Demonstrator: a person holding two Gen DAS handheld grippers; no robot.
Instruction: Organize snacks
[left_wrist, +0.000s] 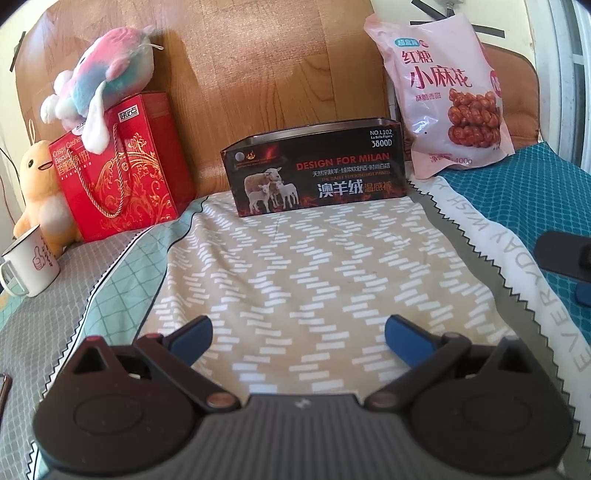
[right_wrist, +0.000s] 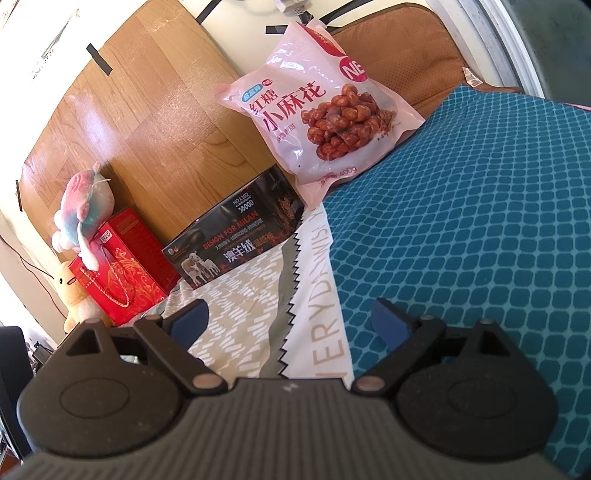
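**Snack bag and open box wait at the head of a patterned bed**

The pink plastic snack bag printed with fried dough twists (left_wrist: 439, 96) leans upright against the brown cushion (left_wrist: 513, 88) at two o'clock in the left wrist view, its bottom edge resting where the teal diamond-patterned mat (left_wrist: 517, 199) begins. Largest in the scene, the beige bedsheet with white zigzag dashes (left_wrist: 295, 266) fills the centre, bordered at three o'clock by a white lettered fabric strip (left_wrist: 476, 229). Behind it, at twelve o'clock, stands the wood-grain headboard panel (left_wrist: 266, 62). The black rectangular open-topped box printed with sheep (left_wrist: 314, 173) stands on the sheet just left of the snack bag, near it; whether they touch cannot be told. At ten o'clock sits a red gift bag with gold scrollwork and rope handles (left_wrist: 125, 173), a pink-and-blue plush toy (left_wrist: 103, 81) lying on top of it and a yellow plush duck (left_wrist: 37, 184) just beside it. A white enamel mug (left_wrist: 29, 262) stands at nine o'clock. The left gripper (left_wrist: 298, 332) hovers over the sheet, blue-padded fingers spread wide and holding nothing. The right gripper (right_wrist: 290, 317) is likewise spread wide and unladen, above the seam between strip and teal mat.
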